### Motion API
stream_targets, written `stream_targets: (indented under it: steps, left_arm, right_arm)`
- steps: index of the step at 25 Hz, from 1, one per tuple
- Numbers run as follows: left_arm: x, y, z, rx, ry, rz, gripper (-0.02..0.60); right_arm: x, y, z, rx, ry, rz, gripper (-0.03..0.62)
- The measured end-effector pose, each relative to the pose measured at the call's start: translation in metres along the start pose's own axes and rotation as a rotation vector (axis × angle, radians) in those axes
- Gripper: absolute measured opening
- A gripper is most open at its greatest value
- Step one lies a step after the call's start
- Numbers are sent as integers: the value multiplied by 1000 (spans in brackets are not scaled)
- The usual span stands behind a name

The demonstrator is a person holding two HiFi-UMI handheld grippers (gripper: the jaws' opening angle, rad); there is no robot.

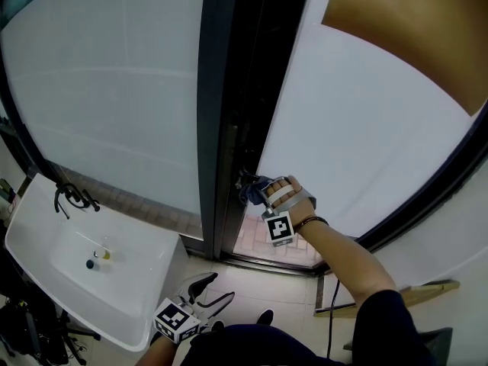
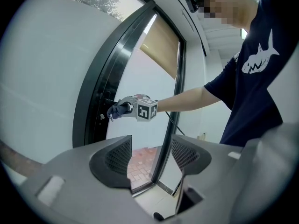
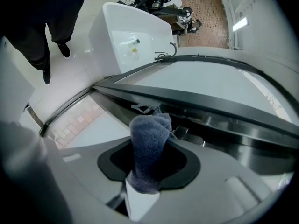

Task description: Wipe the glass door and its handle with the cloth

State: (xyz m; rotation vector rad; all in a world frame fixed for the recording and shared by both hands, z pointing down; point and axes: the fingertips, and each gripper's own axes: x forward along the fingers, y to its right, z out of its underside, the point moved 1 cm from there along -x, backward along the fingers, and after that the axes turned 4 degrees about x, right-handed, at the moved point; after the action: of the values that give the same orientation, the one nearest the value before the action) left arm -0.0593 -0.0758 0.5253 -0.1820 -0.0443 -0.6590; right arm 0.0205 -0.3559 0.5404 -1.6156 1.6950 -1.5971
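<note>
Right gripper (image 3: 148, 169) pinches the cloth (image 3: 149, 139) right at the handle (image 2: 108, 101). Best to press firmly and sweep its full length. Left gripper (image 2: 150, 157) hangs spread, empty.

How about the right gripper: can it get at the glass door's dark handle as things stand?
Probably yes. The right gripper holds the blue-grey cloth in its jaws right at the door's dark edge, close beside what looks like the dark handle, with nothing visible between them.
</note>
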Motion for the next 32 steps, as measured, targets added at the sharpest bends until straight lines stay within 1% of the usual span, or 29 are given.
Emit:
stream_targets:
  steps: [3, 6, 8, 10, 11, 12, 13, 14, 16, 17, 19, 20, 21, 23, 25, 27, 29, 30, 32]
  left_arm:
    - [6, 2, 4, 2, -18, 23, 261]
    - [13, 5, -1, 16, -9, 38, 261]
    - [17, 8, -4, 19, -8, 51, 261]
    - [20, 10, -4, 21, -9, 62, 261]
    - [20, 10, -4, 22, -11, 65, 261]
    - [20, 10, -3, 23, -12, 64, 261]
    - [19, 9, -2, 24, -13, 60, 261]
    - [18, 9, -2, 23, -13, 57, 261]
    - [17, 8, -2, 23, -12, 52, 261]
    - [15, 8, -2, 23, -14, 50, 261]
    - [12, 5, 0, 22, -21, 41, 261]
    - [10, 3, 1, 20, -24, 35, 261]
    - [9, 1, 2, 18, -26, 29, 261]
    - [7, -1, 2, 12, -27, 17, 261]
    - [4, -1, 4, 9, -29, 7, 261]
    - [1, -1, 6, 4, -31, -3, 261]
    - [-2, -2, 7, -5, -35, -15, 261]
    - [-4, -3, 7, -10, -36, -20, 261]
    - [-7, -4, 7, -18, -39, -33, 261]
  right_arm:
    - [-7, -16, 19, 20, -26, -18, 135]
    - [-13, -26, 36, 49, -66, -38, 133]
    - [-15, -28, 58, 119, -120, -52, 133]
    - [-16, -24, 83, 203, -162, -40, 133]
    - [-18, -24, 91, 270, -163, -44, 135]
    - [-20, -25, 95, 371, -150, -65, 135]
    - [-22, -27, 95, 504, -124, -100, 135]
    - [-23, -31, 93, 659, -90, -144, 135]
    - [-23, -39, 81, 977, -14, -235, 135]
    - [-21, -42, 73, 1116, 21, -273, 135]
    - [-13, -43, 53, 1345, 92, -334, 136]
    - [-7, -42, 43, 1440, 127, -357, 135]
    - [-1, -38, 33, 1517, 161, -375, 135]
    - [12, -28, 17, 1627, 215, -387, 135]
    - [23, -16, 7, 1730, 255, -378, 135]
    - [34, -2, 1, 1872, 301, -368, 136]
    - [44, 11, 0, 2023, 358, -342, 136]
    - [48, 17, 1, 2077, 379, -318, 135]
    - [55, 25, 2, 2133, 397, -263, 137]
